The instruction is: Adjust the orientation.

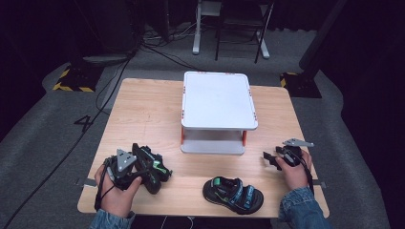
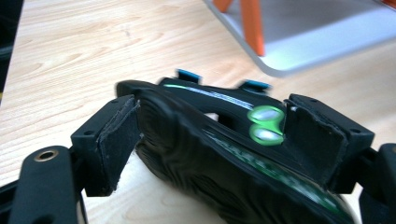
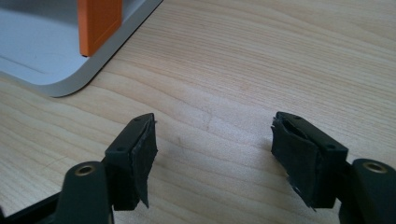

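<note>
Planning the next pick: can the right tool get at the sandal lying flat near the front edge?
Probably yes: the right tool stands open and empty, and only bare table lies between it and the sandal.

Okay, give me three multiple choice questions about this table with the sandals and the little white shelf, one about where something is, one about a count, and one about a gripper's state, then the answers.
1. Where does the free sandal lie?
A. near the table's front edge, in front of the white shelf
B. on top of the shelf
C. on the floor

2. How many sandals are on the table?
A. one
B. two
C. four

3. What is between the right gripper jaws?
A. a sandal
B. a shelf leg
C. nothing, they stand open

Answers: 1 A, the high view shows it on the wood in front of the shelf. 2 B, the other sandal sits between the left gripper jaws. 3 C, bare wood shows between the pads.
</note>
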`<state>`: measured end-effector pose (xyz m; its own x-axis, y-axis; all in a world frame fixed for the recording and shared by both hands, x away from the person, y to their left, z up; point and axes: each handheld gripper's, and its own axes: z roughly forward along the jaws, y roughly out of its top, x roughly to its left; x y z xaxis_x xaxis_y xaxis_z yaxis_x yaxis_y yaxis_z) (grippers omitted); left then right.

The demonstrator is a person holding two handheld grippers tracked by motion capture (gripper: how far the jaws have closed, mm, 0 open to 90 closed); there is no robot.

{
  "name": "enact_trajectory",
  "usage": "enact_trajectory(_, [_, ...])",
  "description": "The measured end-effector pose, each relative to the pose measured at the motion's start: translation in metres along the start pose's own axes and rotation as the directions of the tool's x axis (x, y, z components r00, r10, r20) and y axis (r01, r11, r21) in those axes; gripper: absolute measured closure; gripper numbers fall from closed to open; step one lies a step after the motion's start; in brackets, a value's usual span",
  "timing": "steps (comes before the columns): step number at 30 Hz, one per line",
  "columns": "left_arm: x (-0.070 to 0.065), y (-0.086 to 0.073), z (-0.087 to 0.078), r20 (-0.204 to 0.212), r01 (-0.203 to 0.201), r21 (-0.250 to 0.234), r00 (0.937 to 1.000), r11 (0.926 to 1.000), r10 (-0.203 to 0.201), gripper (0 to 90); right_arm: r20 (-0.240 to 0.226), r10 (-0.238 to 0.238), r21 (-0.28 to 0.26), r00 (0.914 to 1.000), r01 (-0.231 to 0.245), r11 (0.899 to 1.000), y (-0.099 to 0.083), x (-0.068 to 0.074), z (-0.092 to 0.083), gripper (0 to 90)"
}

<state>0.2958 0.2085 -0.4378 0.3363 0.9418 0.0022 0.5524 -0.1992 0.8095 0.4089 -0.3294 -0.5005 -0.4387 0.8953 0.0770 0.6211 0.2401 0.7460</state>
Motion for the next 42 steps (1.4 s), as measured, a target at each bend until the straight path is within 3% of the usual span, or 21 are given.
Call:
enact_trajectory(3, [0.004, 0.000, 0.017, -0.022, -0.016, 0.005, 0.9996, 0.9999, 0.016, 18.8, 0.010, -0.013, 0.000, 0.9999, 0.013, 1.000, 0.000, 0.001, 0.000, 31.4])
enact_trajectory(5, [0.006, -0.003, 0.027, 0.002, -0.002, 0.013, 1.0000, 0.9999, 0.002, 18.6, 0.014, -0.019, -0.002, 0.9997, 0.019, 1.000, -0.001, 0.002, 0.000, 31.4])
enact_trajectory(6, [0.008, -0.004, 0.031, 0.036, 0.056, 0.026, 0.9977, 0.9981, -0.057, 19.2, 0.016, -0.023, 0.000, 0.9996, 0.023, 1.000, -0.001, 0.002, 0.000, 31.4])
enact_trajectory(8, [0.010, -0.005, 0.032, 0.050, 0.072, 0.029, 0.9961, 0.9970, -0.074, 19.2, 0.017, -0.024, 0.002, 0.9996, 0.024, 1.000, -0.002, 0.002, -0.001, 31.4])
enact_trajectory(11, [0.016, -0.008, 0.033, 0.087, 0.156, 0.058, 0.9832, 0.9861, -0.160, 19.9, 0.022, -0.014, -0.002, 0.9997, 0.014, 1.000, -0.005, -0.002, -0.004, 31.4])
enact_trajectory(12, [0.018, -0.011, 0.033, 0.110, 0.199, 0.079, 0.9721, 0.9768, -0.207, 20.3, 0.020, -0.010, -0.005, 0.9997, 0.010, 1.000, -0.005, -0.003, -0.005, 31.4])
enact_trajectory(13, [0.019, -0.011, 0.033, 0.115, 0.205, 0.082, 0.9702, 0.9754, -0.213, 20.7, 0.024, -0.005, -0.004, 0.9997, 0.005, 1.000, -0.005, -0.003, -0.005, 31.4])
enact_trajectory(21, [0.022, -0.010, 0.031, 0.138, 0.178, 0.104, 0.9716, 0.9784, -0.192, 22.7, 0.025, -0.017, -0.002, 0.9995, 0.017, 1.000, -0.005, -0.003, -0.005, 31.1])
enact_trajectory(24, [0.023, -0.009, 0.029, 0.158, 0.181, 0.090, 0.9683, 0.9793, -0.194, 29.8, 0.028, -0.017, -0.002, 0.9995, 0.017, 1.000, -0.005, -0.002, -0.005, 31.1])
enact_trajectory(25, [0.021, -0.007, 0.027, 0.178, 0.168, 0.075, 0.9676, 0.9829, -0.179, 29.8, 0.028, -0.016, -0.001, 0.9995, 0.016, 1.000, -0.005, -0.002, -0.005, 31.1])
enact_trajectory(26, [0.018, -0.006, 0.025, 0.193, 0.143, 0.061, 0.9693, 0.9878, -0.152, 36.4, 0.029, -0.018, -0.001, 0.9994, 0.018, 1.000, -0.005, -0.002, -0.004, 31.1])
enact_trajectory(27, [0.012, -0.003, 0.022, 0.176, 0.103, 0.049, 0.9781, 0.9934, -0.111, 56.4, 0.031, -0.018, 0.000, 0.9994, 0.018, 1.000, -0.005, -0.002, -0.004, 31.0])
enact_trajectory(28, [0.008, -0.001, 0.021, 0.148, 0.053, 0.044, 0.9873, 0.9976, -0.059, 56.4, 0.031, -0.018, 0.000, 0.9994, 0.018, 1.000, -0.005, -0.002, -0.004, 31.0])
enact_trajectory(29, [-0.002, 0.003, 0.021, 0.115, -0.037, 0.032, 0.9928, 0.9988, 0.033, 63.5, 0.032, -0.019, 0.000, 0.9993, 0.019, 1.000, -0.005, -0.001, -0.004, 30.9])
enact_trajectory(32, [-0.007, 0.003, 0.023, 0.118, -0.058, 0.025, 0.9915, 0.9980, 0.055, 64.3, 0.032, -0.019, 0.000, 0.9993, 0.019, 1.000, -0.005, -0.001, -0.004, 30.9])
enact_trajectory(34, [-0.004, 0.003, 0.025, 0.149, -0.036, 0.016, 0.9883, 0.9992, 0.033, 64.8, 0.032, -0.021, -0.001, 0.9993, 0.021, 1.000, -0.005, -0.001, -0.004, 30.9])
enact_trajectory(37, [0.001, 0.002, 0.024, 0.160, 0.000, 0.014, 0.9871, 0.9999, -0.002, 64.7, 0.032, -0.019, -0.002, 0.9993, 0.019, 1.000, -0.005, -0.001, -0.004, 30.9])
enact_trajectory(40, [0.014, 0.000, 0.022, 0.185, 0.066, 0.004, 0.9805, 0.9978, -0.065, 64.6, 0.028, -0.022, -0.002, 0.9994, 0.022, 1.000, -0.005, -0.001, -0.004, 30.9])
enact_trajectory(42, [0.018, 0.000, 0.019, 0.163, 0.063, -0.003, 0.9847, 0.9980, -0.062, 64.8, 0.029, -0.021, -0.002, 0.9993, 0.021, 1.000, -0.005, -0.001, -0.004, 30.9])
